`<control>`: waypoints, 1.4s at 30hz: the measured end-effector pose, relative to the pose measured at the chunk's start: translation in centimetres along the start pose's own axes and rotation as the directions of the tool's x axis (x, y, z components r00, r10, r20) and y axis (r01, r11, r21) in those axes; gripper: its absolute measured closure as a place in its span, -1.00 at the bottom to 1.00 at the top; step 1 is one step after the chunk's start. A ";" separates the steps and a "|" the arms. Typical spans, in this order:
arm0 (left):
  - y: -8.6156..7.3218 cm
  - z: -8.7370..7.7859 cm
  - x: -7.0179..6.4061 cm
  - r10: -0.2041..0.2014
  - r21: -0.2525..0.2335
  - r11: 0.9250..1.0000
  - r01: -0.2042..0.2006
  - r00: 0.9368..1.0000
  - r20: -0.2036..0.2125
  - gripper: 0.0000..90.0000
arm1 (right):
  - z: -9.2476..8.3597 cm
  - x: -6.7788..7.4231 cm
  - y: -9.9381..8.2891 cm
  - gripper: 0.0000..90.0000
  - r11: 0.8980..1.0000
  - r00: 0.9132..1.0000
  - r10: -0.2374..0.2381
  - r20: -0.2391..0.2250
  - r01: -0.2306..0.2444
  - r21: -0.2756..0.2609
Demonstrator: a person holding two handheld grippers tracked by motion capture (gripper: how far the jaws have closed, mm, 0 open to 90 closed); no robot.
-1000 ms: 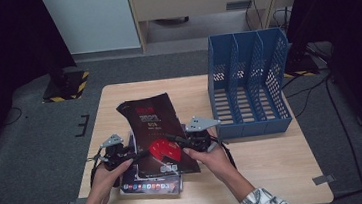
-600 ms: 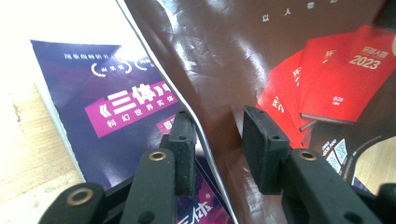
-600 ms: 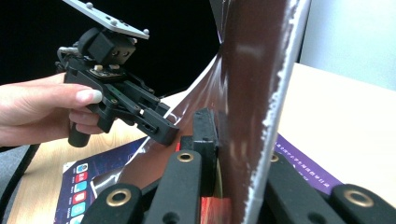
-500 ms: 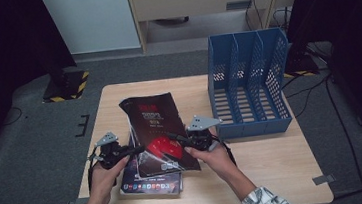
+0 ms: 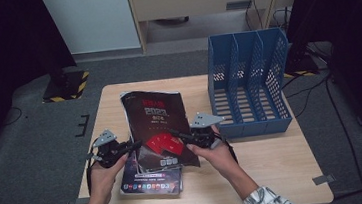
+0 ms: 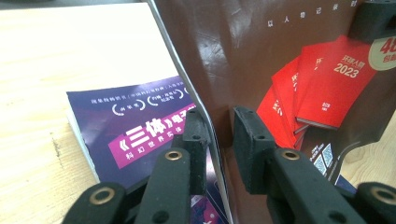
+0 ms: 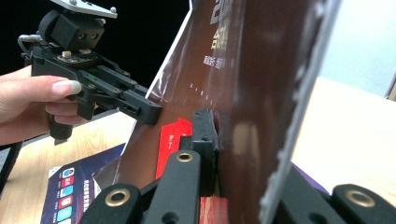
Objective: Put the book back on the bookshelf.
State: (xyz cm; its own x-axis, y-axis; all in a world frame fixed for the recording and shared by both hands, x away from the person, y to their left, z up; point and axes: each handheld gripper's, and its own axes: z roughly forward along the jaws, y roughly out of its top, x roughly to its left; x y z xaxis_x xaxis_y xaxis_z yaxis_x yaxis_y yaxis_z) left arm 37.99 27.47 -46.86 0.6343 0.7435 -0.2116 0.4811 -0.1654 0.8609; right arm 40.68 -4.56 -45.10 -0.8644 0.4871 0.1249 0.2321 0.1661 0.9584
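Hand-held gripper left (image 5: 132, 146) + right (image 5: 178, 134): both clamp magazine (image 5: 159, 126) edges | tilted up, long axis away from person.

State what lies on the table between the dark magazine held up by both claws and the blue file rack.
Nothing: in the high view, bare table separates the dark magazine from the blue file rack.

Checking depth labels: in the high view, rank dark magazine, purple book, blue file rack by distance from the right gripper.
1. dark magazine: clamped in the right gripper.
2. purple book: flat beneath, to its left, nearer the person.
3. blue file rack: table's far right.
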 end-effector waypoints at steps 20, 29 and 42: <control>0.3 -0.3 -0.9 0.080 -0.026 0.996 -0.081 0.996 -0.042 0.94 | -0.2 0.1 0.6 0.60 0.999 1.000 -0.003 -0.001 0.003 0.033; 0.4 -0.5 -1.0 0.093 -0.040 0.995 -0.095 0.994 -0.052 0.95 | -0.1 0.1 0.8 0.50 0.999 1.000 0.008 -0.008 -0.008 0.041; 0.6 -0.7 -1.4 0.117 -0.066 0.990 -0.121 0.991 -0.060 0.95 | -0.1 0.4 1.7 0.27 1.000 1.000 0.008 -0.021 -0.007 0.015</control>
State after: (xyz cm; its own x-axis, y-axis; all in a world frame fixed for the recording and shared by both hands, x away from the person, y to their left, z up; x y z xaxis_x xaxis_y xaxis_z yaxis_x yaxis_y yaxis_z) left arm 36.99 26.76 -45.73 0.6490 0.7565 -0.0813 0.3596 -0.2108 0.9090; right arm 40.73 -4.19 -43.35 -0.8718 0.4702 0.1376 0.2453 0.1758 0.9534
